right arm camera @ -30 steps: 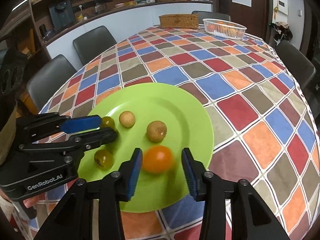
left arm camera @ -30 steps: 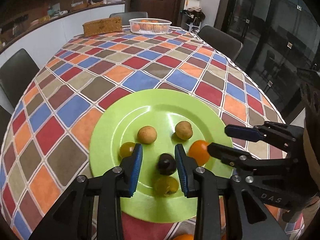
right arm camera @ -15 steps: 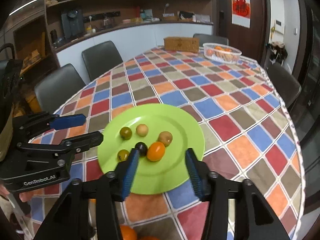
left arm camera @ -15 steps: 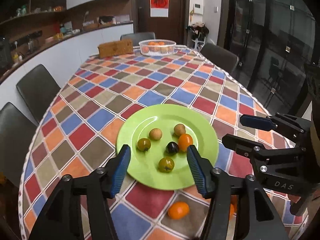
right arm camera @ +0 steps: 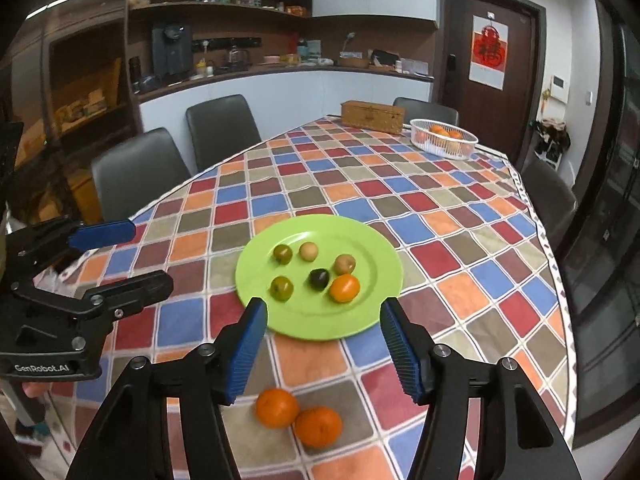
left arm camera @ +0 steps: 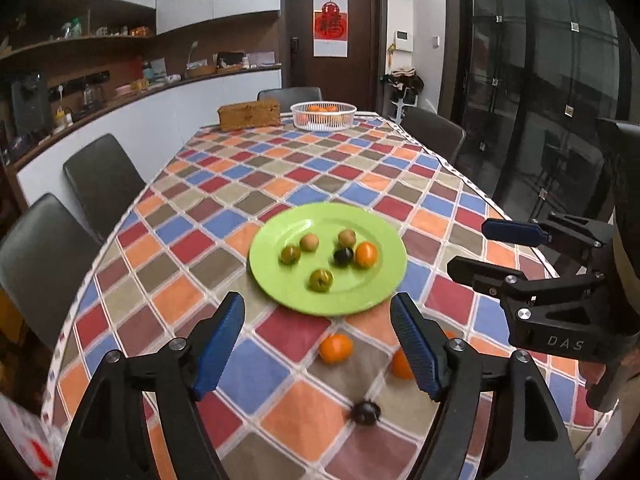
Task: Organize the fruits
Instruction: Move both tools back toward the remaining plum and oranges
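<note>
A green plate (left arm camera: 376, 300) (right arm camera: 372, 320) on the checked tablecloth holds several small fruits: an orange one (left arm camera: 366, 254) (right arm camera: 344, 287), a dark plum (left arm camera: 343, 256) (right arm camera: 319, 279), two green and two brown ones. Two oranges (right arm camera: 277, 407) (right arm camera: 319, 426) lie on the cloth in front of the plate; in the left wrist view one orange (left arm camera: 336, 347) and a dark plum (left arm camera: 366, 412) also lie there. My left gripper (left arm camera: 318, 344) is open and empty, held back above them. My right gripper (right arm camera: 323, 346) is open and empty, also back from the plate.
A white basket of oranges (left arm camera: 323, 115) (right arm camera: 444, 138) and a wicker box (left arm camera: 249, 115) stand at the table's far end. Dark chairs (left arm camera: 102, 176) (right arm camera: 220, 132) line the sides. Glass doors (left arm camera: 532, 92) are on the right.
Both grippers opened wide and pulled back and up from the plate. The orange fruit and the dark plum stay on the plate where they were released.
</note>
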